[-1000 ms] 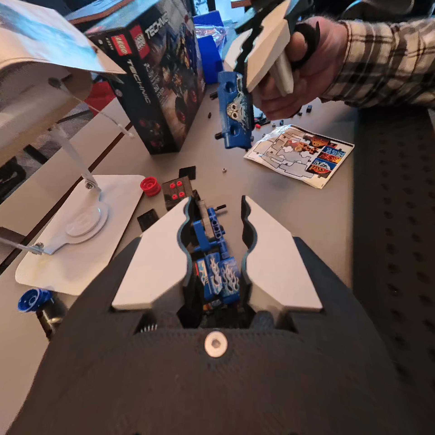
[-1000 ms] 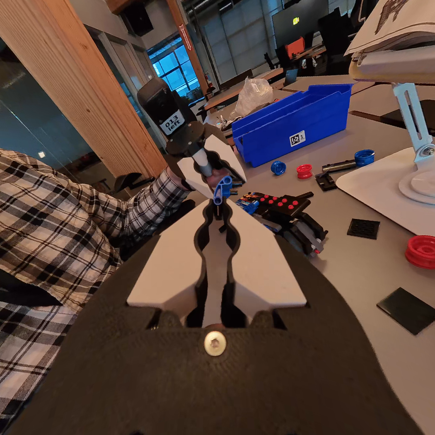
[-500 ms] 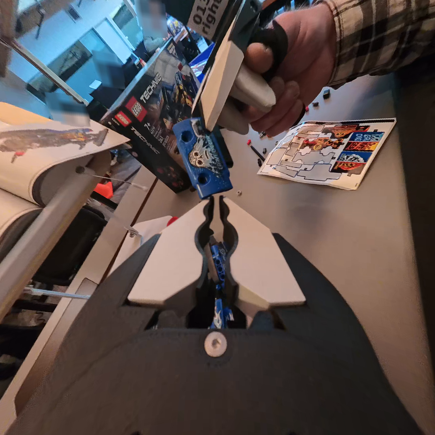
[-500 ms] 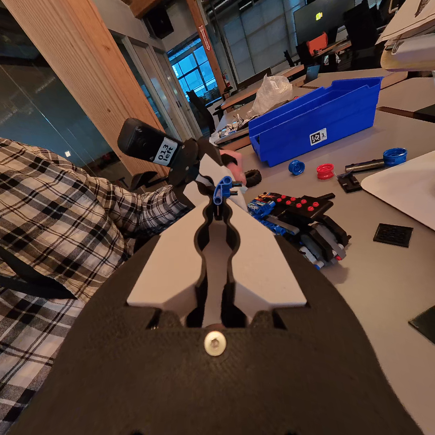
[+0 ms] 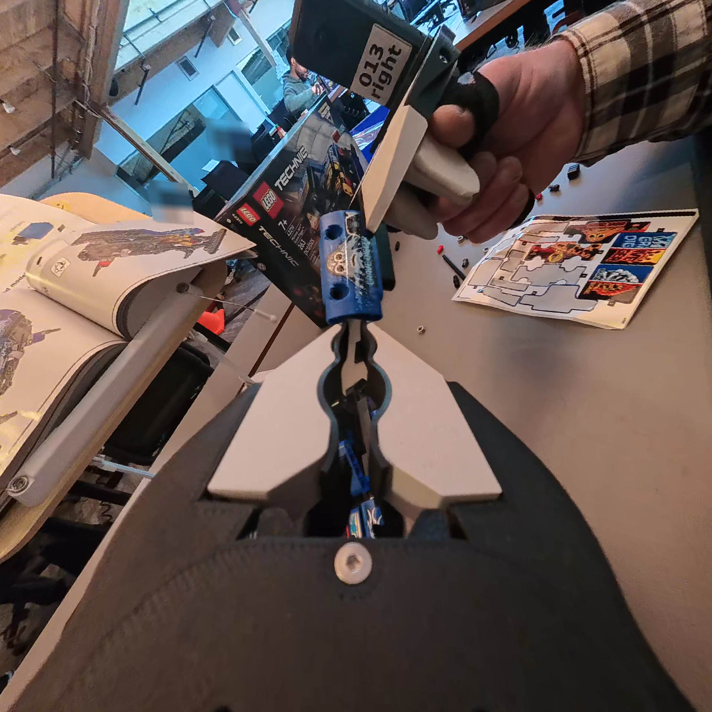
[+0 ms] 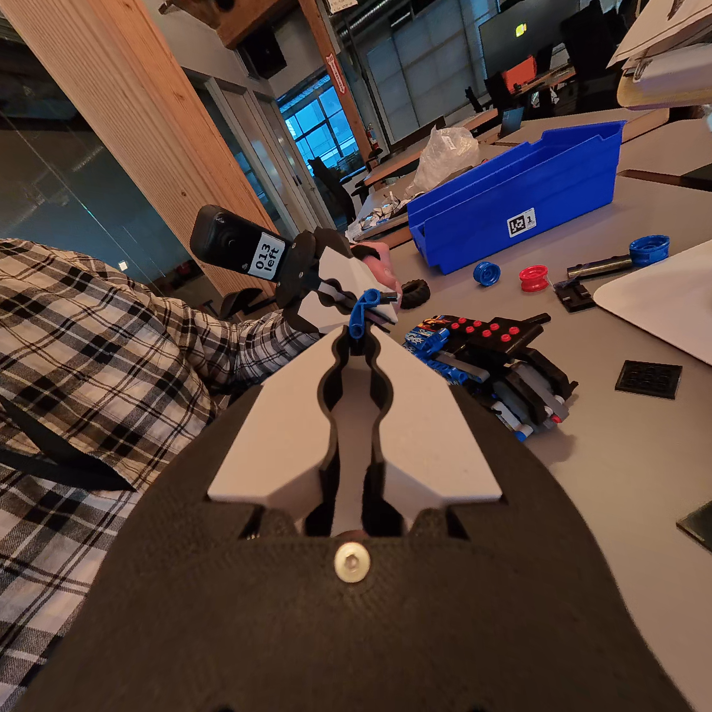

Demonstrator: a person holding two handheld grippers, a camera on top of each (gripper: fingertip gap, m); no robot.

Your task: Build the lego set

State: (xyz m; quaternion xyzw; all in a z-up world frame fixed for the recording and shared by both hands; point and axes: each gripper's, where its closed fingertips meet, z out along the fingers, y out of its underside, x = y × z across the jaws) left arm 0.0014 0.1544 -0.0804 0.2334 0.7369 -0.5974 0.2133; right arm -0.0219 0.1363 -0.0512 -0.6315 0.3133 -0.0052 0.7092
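The right hand-held gripper [image 6: 356, 333] was clamped on a blue panel [image 5: 351, 266], the left hand-held gripper [image 5: 352, 331] closed at its lower end. The half-built vehicle [image 6: 497, 366] lay on the table [image 6: 616, 481] at two o'clock; loose wheels [image 6: 533, 278] suggested much remained.

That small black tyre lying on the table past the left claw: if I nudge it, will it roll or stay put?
The black tyre seems to lie tilted or on its side on the grey table, so a nudge would probably slide it rather than roll it. Its knobbly tread looks rubbery, so likely grippy and soft, not fragile. Small, so probably light; a firm push may flip it upright.
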